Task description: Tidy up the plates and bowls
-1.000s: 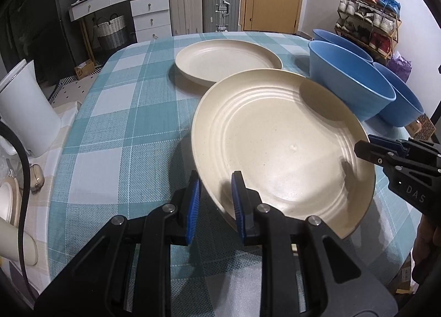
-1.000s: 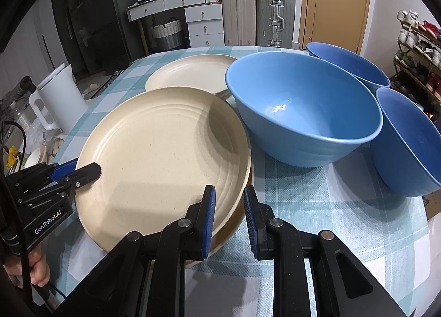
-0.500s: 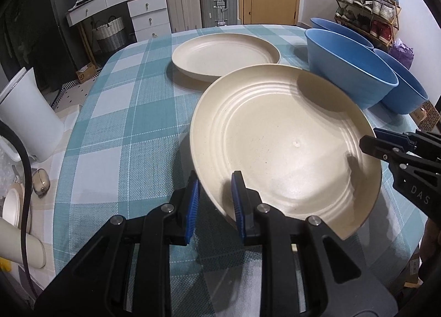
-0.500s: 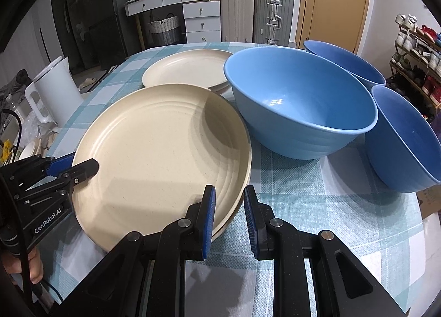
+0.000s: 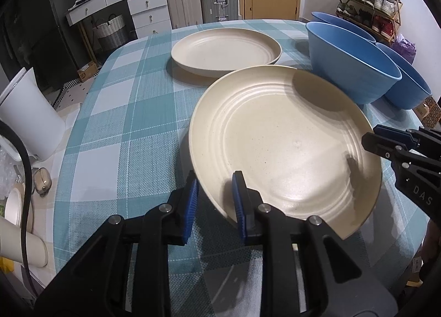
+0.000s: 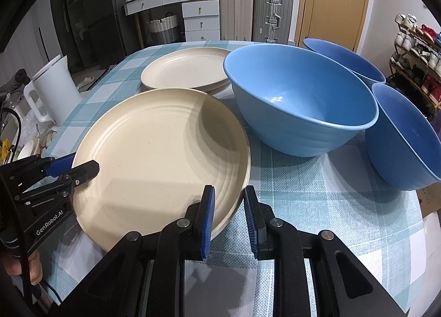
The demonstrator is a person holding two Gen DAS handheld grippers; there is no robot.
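The near cream plate (image 5: 284, 146) hangs tilted above the front of the counter (image 5: 124, 129), pinched at two places on its rim. The left tongs (image 5: 215, 201) are clenched on the rim nearest them, one blue pad inside the plate and one outside, and the right tongs (image 6: 227, 215) bite the rim on the opposite side in the same way. The plate's far edge sits close to the second cream plate (image 5: 224, 50), which lies flat farther back toward the middle of the counter, with what looks like another rim showing just under it.

As I judge it, the sorting is only partly done: that plate pile has begun, and the held plate is not yet on it. Three blue bowls (image 6: 300, 107) stand separately along the right edge of the counter, one just beside the next, none nested, so stacking them appears to be left as well.

Both tongs point down and forward at a slant over the front edge of the counter. A hand (image 6: 24, 264) shows at the bottom left of the right-wrist view, gripping the handle of the left tongs.
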